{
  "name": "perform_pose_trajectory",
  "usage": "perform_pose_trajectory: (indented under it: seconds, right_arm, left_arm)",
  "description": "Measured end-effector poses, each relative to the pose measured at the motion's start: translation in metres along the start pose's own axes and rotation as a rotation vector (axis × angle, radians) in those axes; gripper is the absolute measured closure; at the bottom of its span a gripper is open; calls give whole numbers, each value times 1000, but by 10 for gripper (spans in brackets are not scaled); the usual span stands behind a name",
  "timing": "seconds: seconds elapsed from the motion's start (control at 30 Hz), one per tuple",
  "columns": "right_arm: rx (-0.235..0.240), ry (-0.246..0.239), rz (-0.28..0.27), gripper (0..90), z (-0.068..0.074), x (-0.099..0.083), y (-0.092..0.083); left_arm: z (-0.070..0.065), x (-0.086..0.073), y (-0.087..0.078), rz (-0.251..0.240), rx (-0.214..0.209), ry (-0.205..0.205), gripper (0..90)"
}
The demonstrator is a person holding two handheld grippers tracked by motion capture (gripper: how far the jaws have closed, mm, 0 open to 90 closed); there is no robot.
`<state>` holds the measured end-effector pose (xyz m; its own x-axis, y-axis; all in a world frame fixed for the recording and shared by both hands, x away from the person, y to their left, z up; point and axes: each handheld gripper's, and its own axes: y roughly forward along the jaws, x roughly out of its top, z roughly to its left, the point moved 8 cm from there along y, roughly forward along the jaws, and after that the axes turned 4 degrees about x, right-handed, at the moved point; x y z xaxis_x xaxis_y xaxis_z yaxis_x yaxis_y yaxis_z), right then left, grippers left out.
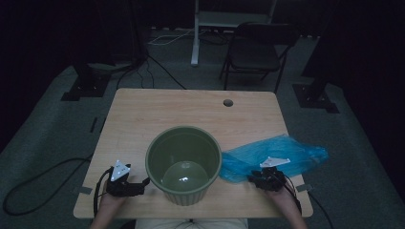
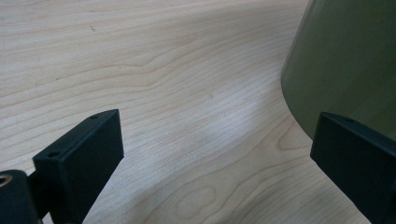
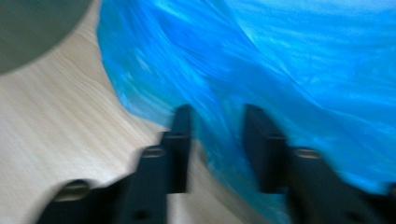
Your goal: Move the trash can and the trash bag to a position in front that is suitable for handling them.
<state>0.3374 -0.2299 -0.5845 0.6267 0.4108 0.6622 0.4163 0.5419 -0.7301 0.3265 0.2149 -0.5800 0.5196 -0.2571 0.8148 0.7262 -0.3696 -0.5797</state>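
A round olive-green pot (image 1: 184,160) stands at the table's front middle, and its bottom shows nothing in it. A crumpled blue plastic bag (image 1: 277,153) lies right of it, touching its side. My left gripper (image 1: 142,183) rests on the table just left of the pot. In the left gripper view its jaws are wide open (image 2: 217,156) over bare wood, with the pot wall (image 2: 345,60) beside the right jaw. My right gripper (image 1: 261,175) sits at the bag's near edge. Its jaws (image 3: 217,116) stand a little apart, with a fold of the bag (image 3: 280,60) between them.
The wooden table (image 1: 191,105) has a small round hole (image 1: 228,102) near its far edge. A folding chair (image 1: 258,47) and a white stand (image 1: 196,33) are on the floor behind. Cables trail across the carpet at the left.
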Motion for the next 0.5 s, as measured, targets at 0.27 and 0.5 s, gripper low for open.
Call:
perform_pose_trajectory:
  seconds: [0.27, 0.5]
  right_arm:
    - [15, 72, -98, 351, 10, -1, -36]
    - [-160, 196, -217, 261, -28, -5, -71]
  left_arm:
    - [-1, 0, 0, -1, -3, 1, 31]
    - [-2, 1, 1, 1, -5, 5, 31]
